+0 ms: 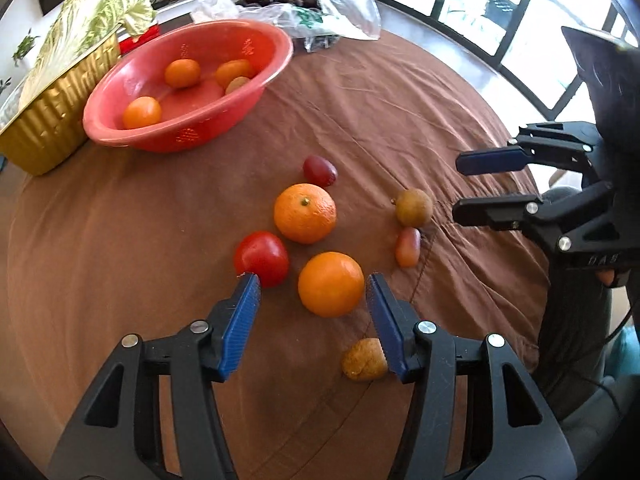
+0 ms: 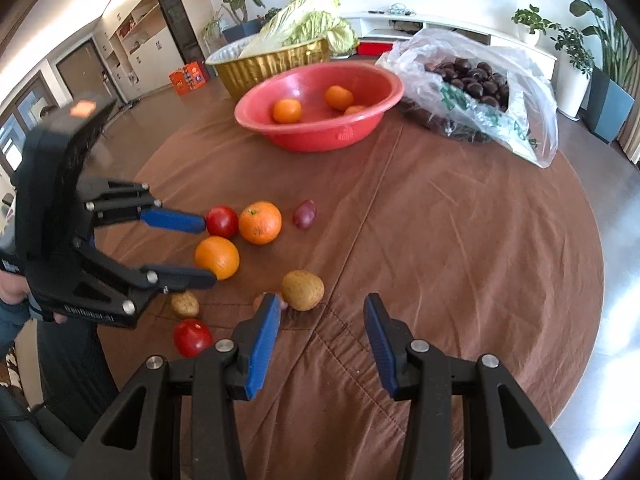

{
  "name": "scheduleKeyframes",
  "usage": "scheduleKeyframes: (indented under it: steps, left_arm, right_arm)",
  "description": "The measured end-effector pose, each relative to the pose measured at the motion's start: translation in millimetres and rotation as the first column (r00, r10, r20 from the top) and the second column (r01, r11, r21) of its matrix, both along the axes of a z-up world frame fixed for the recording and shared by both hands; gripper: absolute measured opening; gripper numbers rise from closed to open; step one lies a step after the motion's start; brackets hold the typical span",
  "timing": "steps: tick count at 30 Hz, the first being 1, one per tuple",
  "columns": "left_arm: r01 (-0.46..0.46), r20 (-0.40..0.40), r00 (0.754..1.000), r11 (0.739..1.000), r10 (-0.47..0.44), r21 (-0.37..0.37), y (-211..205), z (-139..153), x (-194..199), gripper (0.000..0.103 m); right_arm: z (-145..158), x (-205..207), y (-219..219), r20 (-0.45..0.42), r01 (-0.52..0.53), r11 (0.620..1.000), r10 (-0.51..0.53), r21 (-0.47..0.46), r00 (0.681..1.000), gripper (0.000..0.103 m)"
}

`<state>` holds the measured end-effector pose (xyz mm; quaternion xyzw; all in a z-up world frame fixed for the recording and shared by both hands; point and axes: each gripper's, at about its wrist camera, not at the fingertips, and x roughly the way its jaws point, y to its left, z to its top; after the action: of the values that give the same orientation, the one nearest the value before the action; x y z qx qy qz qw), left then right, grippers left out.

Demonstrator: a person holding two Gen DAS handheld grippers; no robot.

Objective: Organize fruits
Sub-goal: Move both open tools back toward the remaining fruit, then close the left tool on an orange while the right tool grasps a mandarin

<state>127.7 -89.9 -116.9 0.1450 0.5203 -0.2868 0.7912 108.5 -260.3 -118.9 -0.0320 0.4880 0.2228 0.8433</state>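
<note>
In the left wrist view, my left gripper (image 1: 313, 280) is open with a smooth orange (image 1: 330, 284) between its blue fingertips; a gap shows at the left pad. A red tomato (image 1: 262, 258) sits by the left tip, a stemmed mandarin (image 1: 305, 213) lies beyond, and a tan fruit (image 1: 366, 360) lies beside the right finger. My right gripper (image 2: 322, 300) is open over the cloth, with a brown fruit (image 2: 302, 290) just past its left tip. The red bowl (image 2: 320, 136) holds three oranges and a brown fruit.
A dark red fruit (image 1: 319, 170), a pinkish fruit (image 1: 408, 246) and a second tomato (image 2: 192, 337) lie on the brown cloth. Behind the bowl stand a gold foil tray (image 2: 272, 64) with cabbage and a plastic bag (image 2: 480, 92) of dark round fruit. The round table's edge curves at right.
</note>
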Motion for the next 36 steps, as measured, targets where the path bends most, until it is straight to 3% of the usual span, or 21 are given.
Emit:
scheduleKeyframes:
  steps: [3,10,22,24,36]
  left_arm:
    - [-0.035,0.0,0.999,0.999,0.035,-0.002,-0.7,2.3,-8.1,0.04]
    - [-0.098,0.013,0.995,0.995,0.099,-0.035,4.0,10.5,-25.3,0.04]
    - [-0.162,-0.098,0.983,0.986,0.157,-0.046,-3.4,-13.0,-1.9,0.039]
    - [-0.174,-0.086,0.982,0.984,0.17,-0.045,-3.3,-13.7,-0.3,0.034]
    - [-0.196,-0.065,0.979,0.978,0.192,-0.07,1.8,-13.3,-1.0,0.032]
  right_arm:
    - [-2.6,2.2,-0.5,0.003,-0.006,1.0,0.006,-0.016,1.0,0.047]
    - [1.6,14.9,2.9,0.023,-0.035,0.999,0.035,-0.027,0.999,0.047]
    - [6.0,28.7,24.5,0.035,-0.106,0.993,0.108,-0.048,0.994,0.047]
    - [4.0,34.0,26.4,0.027,-0.115,0.991,0.117,-0.061,0.993,0.047]
    - [-15.6,61.6,41.7,0.004,-0.157,0.983,0.159,-0.099,0.987,0.047]
